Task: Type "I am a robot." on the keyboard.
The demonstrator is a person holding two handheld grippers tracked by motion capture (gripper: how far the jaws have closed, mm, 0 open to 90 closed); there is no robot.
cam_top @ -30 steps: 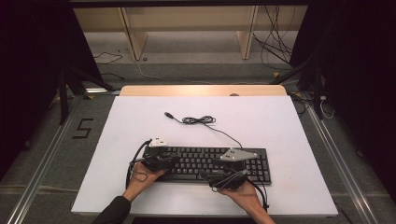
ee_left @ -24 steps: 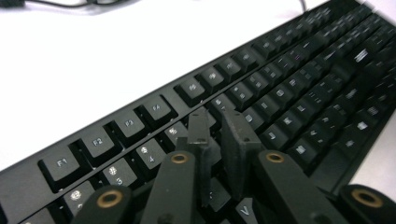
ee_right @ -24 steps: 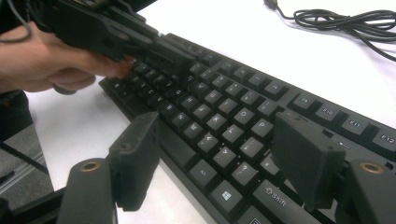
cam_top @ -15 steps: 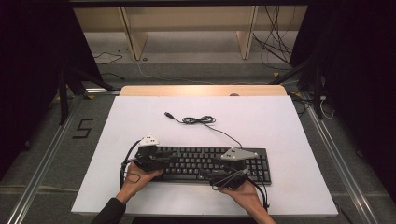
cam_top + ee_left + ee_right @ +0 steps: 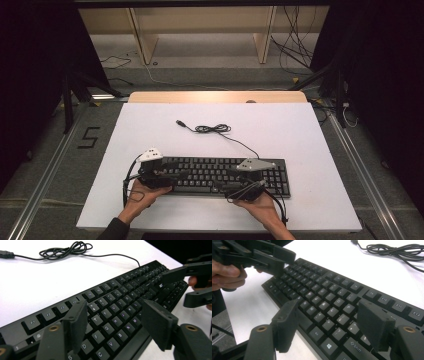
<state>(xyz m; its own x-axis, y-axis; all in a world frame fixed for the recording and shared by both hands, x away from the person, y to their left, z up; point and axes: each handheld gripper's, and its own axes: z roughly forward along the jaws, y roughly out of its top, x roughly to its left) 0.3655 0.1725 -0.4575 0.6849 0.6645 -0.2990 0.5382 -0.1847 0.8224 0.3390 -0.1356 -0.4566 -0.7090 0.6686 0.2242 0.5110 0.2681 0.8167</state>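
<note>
**Both grippers spread over the keyboard, nothing pinched**

Left gripper (image 5: pixel 115 322): jaws have just been opening and now stand apart, hovering above the letter rows near the left end of the black keyboard (image 5: pixel 117 305); keys show in the gap between the pads, no pad pressing on any of them; in the high view this gripper (image 5: pixel 172 172) sits at the keyboard's left end, hand behind it at the near edge.

Right gripper (image 5: pixel 329 325): jaws likewise spread, over the near rows right of the keyboard's middle; no contact visible; the high view places it (image 5: pixel 235 182) at the keyboard's near edge, towards the right half.

Keyboard (image 5: pixel 225 175) lies flat, long side across the table, close to the person's edge; its thin black cable (image 5: pixel 215 129) runs off the far edge, loops into a loose coil and ends in a plug lying further left, well apart from both grippers.

Surface: white table top (image 5: pixel 300 135), bare wood strip along the far edge; grey floor around it, a wooden frame (image 5: pixel 200 35) beyond, loose wires on the floor, dark curtains either side.
</note>
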